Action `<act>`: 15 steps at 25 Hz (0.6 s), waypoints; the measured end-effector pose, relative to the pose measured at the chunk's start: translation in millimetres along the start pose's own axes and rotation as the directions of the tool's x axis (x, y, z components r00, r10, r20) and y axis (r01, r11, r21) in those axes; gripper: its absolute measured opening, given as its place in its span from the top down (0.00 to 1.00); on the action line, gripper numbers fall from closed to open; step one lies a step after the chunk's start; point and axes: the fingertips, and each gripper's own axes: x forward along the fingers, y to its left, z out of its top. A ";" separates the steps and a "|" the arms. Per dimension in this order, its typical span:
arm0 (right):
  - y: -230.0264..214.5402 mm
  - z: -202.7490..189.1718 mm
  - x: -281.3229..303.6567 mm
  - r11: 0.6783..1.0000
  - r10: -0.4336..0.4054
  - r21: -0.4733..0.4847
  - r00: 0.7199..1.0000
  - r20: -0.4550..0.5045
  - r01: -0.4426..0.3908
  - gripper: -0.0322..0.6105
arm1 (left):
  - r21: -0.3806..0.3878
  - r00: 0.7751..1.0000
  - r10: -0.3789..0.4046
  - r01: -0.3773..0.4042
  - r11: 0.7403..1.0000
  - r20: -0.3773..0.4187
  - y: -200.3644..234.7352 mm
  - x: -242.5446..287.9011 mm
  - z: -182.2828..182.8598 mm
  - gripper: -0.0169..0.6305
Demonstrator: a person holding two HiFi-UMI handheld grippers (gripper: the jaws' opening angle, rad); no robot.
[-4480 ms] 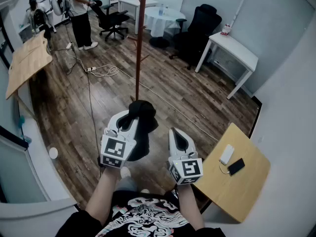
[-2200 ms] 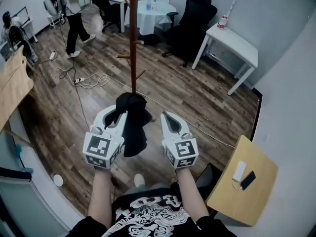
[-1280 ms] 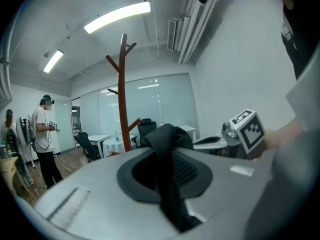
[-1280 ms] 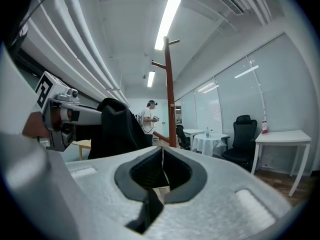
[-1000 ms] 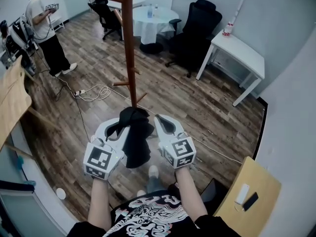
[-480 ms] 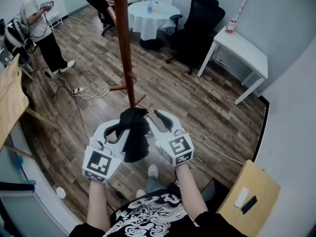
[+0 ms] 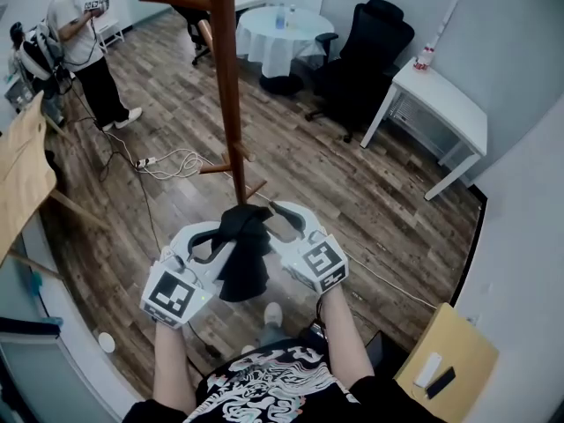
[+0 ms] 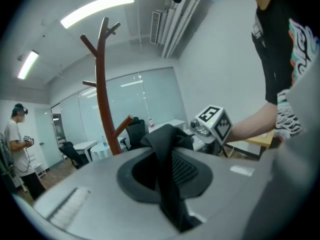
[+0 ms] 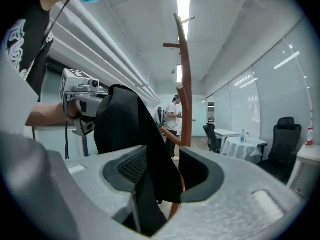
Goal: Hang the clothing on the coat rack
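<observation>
The brown wooden coat rack stands just ahead, its pole also in the left gripper view and the right gripper view. A black piece of clothing hangs from my left gripper, which is shut on a fold of it. My right gripper is pressed in from the right. Its jaws have just been opening and stand wide, with the black clothing hanging between them, not pinched. Both grippers are below the rack's lowest pegs.
A person stands at the far left by a wooden tabletop. Cables lie on the wood floor. Beyond the rack are a round white table, a black office chair and a white desk.
My right gripper has closed in on the cloth from the right and its jaws have spread apart. Both grippers and the cloth have come nearer the rack's pole.
</observation>
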 end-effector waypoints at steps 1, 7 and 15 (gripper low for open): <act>-1.5 0.2 1.8 1.000 0.013 -0.015 1.000 -0.002 -0.013 0.64 | -0.004 1.000 -0.012 0.012 1.000 0.004 0.5 1.3 -1.0 0.94; -8.4 2.2 14.0 0.990 0.083 -0.111 0.996 -0.025 -0.085 0.64 | -0.007 0.996 -0.087 0.087 0.996 0.009 3.8 13.0 -4.2 0.94; -15.2 -1.9 19.3 0.959 0.206 -0.184 0.976 -0.066 -0.214 0.66 | 0.012 0.989 -0.144 0.144 0.989 -0.016 10.6 33.6 -4.0 0.94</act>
